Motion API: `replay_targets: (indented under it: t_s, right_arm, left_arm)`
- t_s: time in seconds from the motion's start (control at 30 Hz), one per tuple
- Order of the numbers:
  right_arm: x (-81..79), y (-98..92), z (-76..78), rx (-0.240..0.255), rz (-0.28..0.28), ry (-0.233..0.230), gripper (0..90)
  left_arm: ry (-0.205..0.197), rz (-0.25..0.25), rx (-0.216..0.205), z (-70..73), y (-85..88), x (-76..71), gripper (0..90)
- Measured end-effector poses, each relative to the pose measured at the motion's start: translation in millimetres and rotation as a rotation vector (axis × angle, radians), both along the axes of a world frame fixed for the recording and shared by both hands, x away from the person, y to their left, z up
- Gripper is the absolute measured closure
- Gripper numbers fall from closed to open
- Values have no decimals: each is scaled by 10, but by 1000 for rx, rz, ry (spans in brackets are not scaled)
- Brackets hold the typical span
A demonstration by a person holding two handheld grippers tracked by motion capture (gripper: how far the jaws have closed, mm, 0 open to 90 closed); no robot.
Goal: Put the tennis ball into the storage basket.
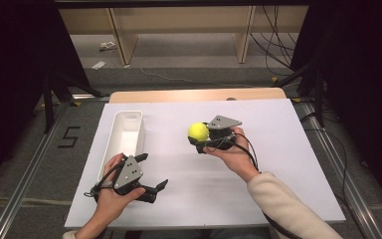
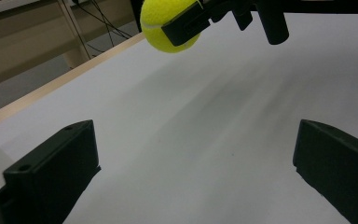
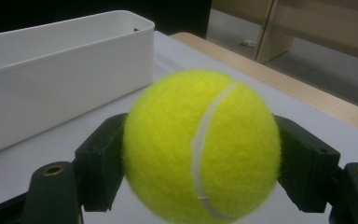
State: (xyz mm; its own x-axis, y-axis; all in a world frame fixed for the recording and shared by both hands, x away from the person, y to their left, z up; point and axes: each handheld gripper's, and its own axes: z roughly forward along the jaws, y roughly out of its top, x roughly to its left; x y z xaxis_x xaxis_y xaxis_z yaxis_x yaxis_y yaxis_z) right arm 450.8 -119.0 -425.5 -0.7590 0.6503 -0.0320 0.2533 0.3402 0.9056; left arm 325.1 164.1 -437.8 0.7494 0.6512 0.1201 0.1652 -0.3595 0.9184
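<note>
Seemingly upright seam, tennis ball (image 3: 200, 147) in right gripper (image 3: 200, 172)

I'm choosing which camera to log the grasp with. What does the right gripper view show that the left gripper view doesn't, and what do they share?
Right gripper view: the long white plastic bin behind the ball, and the ball's white seam, with both black jaws of the right gripper pressed on its sides.

Left gripper view: the left gripper, jaws wide apart with nothing between them.

Both: the yellow felt tennis ball clamped off the white table sheet.
</note>
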Motion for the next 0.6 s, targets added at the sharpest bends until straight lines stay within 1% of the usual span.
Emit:
replay_targets:
  t_s: [0.6]
  right_arm:
    - [5, 67, -2, 5, 11, 2, 262]
  left_arm:
    - [0, -2, 0, 0, -2, -3, 0]
